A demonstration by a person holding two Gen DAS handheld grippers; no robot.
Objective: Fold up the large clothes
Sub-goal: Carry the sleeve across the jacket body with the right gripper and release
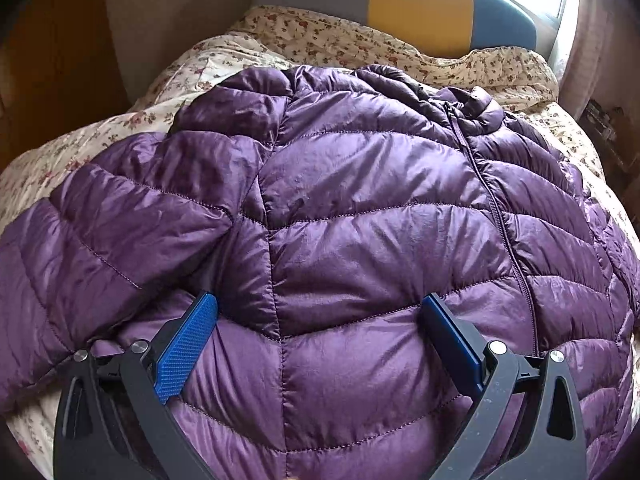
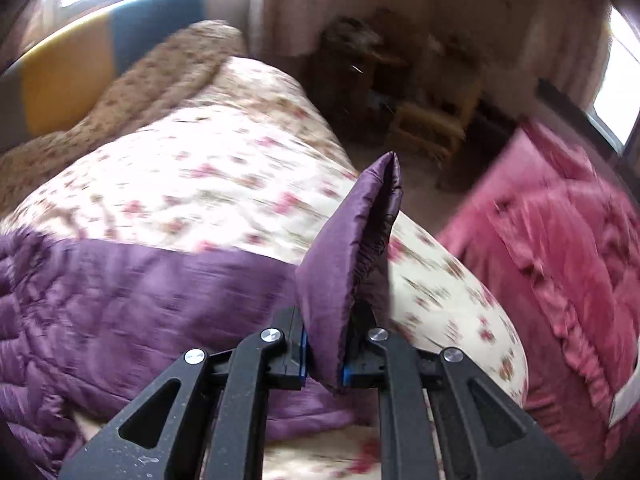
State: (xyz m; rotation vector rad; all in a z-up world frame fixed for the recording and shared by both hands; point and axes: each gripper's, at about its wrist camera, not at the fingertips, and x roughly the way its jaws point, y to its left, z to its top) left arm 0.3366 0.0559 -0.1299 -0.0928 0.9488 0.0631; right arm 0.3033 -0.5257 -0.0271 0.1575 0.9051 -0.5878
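A purple quilted down jacket (image 1: 360, 200) lies front up, zipped, on a floral bedspread (image 1: 80, 152), its collar toward the headboard. One sleeve (image 1: 120, 220) lies folded across its left side. My left gripper (image 1: 320, 312) is open, its blue pads (image 1: 188, 344) resting on the jacket's lower body. My right gripper (image 2: 324, 356) is shut on the elastic cuff of the other sleeve (image 2: 352, 248) and holds it up above the bed; the rest of the jacket (image 2: 120, 300) lies to its left. The right wrist view is motion-blurred.
A headboard (image 1: 420, 12) in grey, yellow and blue stands at the far end of the bed under a window. A red quilted cover (image 2: 560, 260) lies right of the bed. A wicker stool (image 2: 428, 128) and dark clutter stand on the floor beyond.
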